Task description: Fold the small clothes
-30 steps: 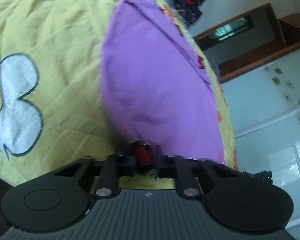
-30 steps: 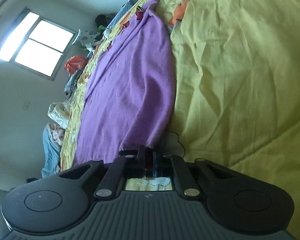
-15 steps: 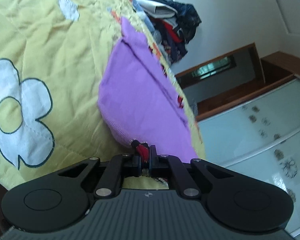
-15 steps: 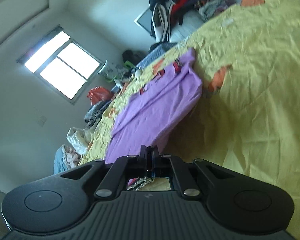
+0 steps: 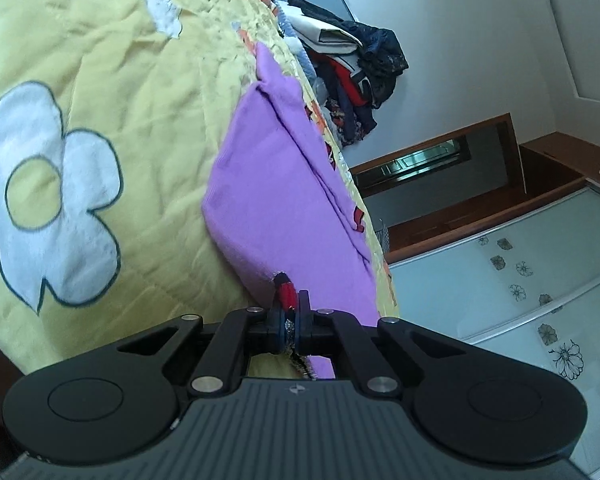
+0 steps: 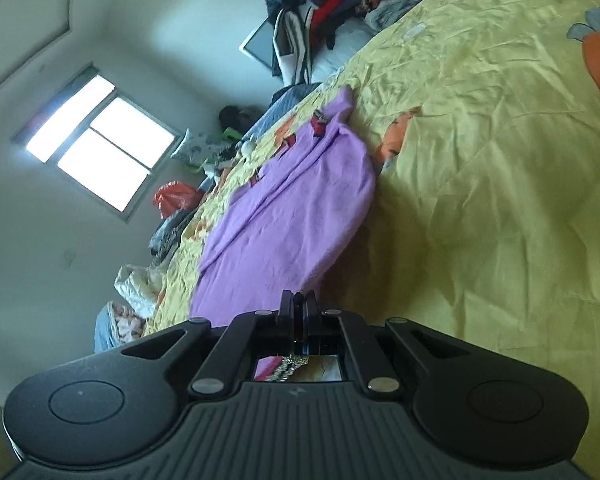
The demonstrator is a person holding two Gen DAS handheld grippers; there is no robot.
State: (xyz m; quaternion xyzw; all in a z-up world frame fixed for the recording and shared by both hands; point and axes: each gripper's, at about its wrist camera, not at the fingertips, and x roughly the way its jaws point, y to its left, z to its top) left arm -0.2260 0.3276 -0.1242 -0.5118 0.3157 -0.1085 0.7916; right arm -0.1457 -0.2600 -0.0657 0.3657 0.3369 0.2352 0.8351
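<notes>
Grip: our left hand-held gripper [image 5: 290,312] and right hand-held gripper [image 6: 299,312] are clamped on the purple garment [image 5: 276,184].
Risk: we judge an uneven pull could skew its fold.

No legible text, label, brand or number appears in either view; none can be read

Matte black plastic is used for both the left gripper [image 5: 291,312] and right gripper [image 6: 299,308]: ribbed centre housing, round caps at 4 and 8 o'clock, silver rivets on linkage bars.
</notes>
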